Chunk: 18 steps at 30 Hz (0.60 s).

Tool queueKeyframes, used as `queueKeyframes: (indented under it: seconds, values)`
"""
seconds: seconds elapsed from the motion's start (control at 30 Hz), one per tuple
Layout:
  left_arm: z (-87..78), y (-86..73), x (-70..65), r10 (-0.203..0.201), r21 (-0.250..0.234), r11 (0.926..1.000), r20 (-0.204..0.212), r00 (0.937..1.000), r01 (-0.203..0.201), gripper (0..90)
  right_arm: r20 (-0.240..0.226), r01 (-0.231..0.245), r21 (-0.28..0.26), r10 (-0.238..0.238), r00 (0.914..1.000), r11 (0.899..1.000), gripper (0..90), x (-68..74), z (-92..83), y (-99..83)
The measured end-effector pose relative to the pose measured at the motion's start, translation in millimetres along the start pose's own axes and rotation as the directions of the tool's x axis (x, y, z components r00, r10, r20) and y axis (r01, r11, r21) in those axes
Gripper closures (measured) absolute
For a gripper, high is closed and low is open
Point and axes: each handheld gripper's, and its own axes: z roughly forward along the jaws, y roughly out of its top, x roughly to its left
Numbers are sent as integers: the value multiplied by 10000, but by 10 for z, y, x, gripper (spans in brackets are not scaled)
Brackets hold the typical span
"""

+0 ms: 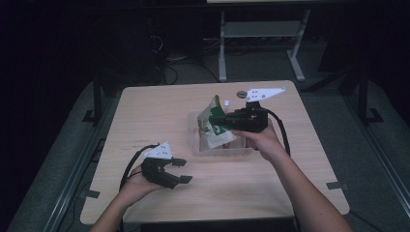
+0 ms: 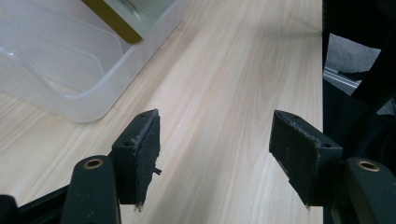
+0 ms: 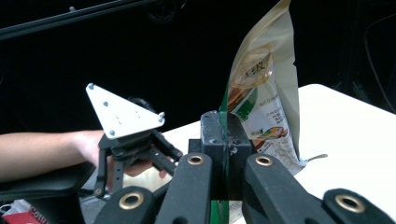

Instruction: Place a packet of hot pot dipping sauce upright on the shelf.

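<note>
Over the clear tub (image 1: 203, 145), my right hand-held gripper (image 3: 225, 140) clamps the snack pouch (image 3: 264, 100); I should lower it squarely, left hand-held gripper (image 2: 215, 154) released.

A pale wooden table (image 1: 159, 116) stands on grey floor (image 1: 58, 159) in a dark room, a metal-legged bench (image 1: 261, 34) behind.
</note>
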Motion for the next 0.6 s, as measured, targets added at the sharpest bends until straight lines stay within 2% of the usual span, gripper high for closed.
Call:
queueKeyframes:
  seconds: [0.33,0.6]
  values:
    - [12,-12,10,-87,29,10000,36,10000,87,333,535,-165,110,158,9984,9998,900,-146,14,-9]
    - [27,-21,8,-163,95,9998,131,9998,162,333,710,-355,106,346,9969,9993,900,-245,56,-92]
